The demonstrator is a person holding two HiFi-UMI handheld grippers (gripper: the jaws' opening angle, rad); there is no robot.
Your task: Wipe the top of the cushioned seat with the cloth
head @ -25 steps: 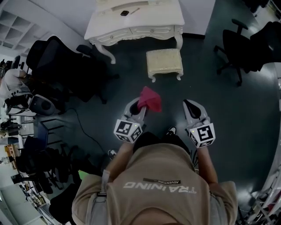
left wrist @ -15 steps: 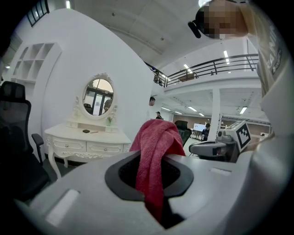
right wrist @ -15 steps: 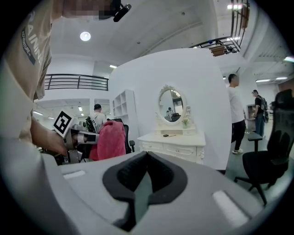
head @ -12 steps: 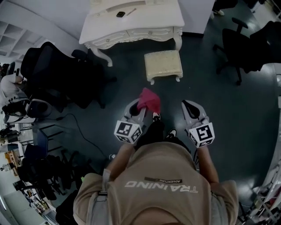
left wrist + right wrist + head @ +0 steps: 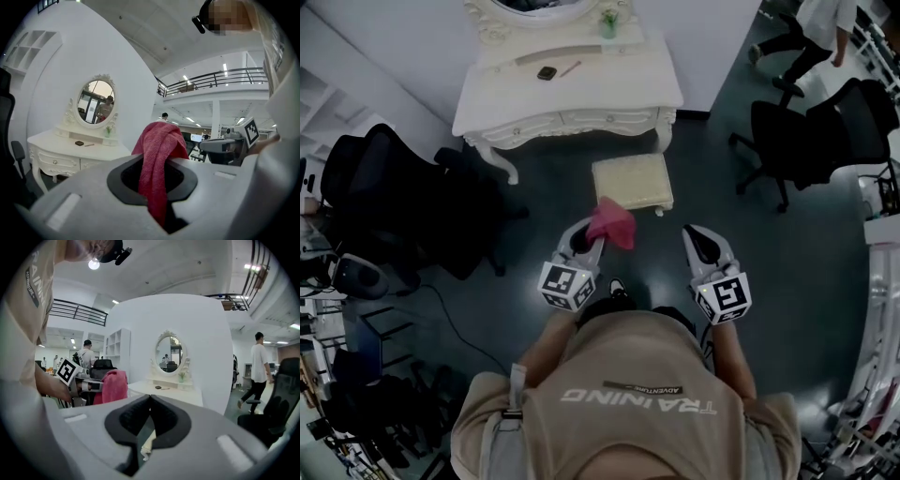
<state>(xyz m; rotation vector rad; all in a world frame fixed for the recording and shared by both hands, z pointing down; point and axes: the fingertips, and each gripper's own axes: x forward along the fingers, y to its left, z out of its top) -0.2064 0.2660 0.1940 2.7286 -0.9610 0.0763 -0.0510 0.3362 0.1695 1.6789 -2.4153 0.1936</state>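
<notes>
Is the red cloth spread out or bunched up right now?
Bunched up. The cloth is a crumpled wad, pinched in the left gripper, whose jaws are shut on it, with folds drooping over them.

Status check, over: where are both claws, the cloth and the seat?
Left claw shut on red cloth. Right claw shut, empty. Cushioned seat ahead, top bare, cloth not yet on it.
</notes>
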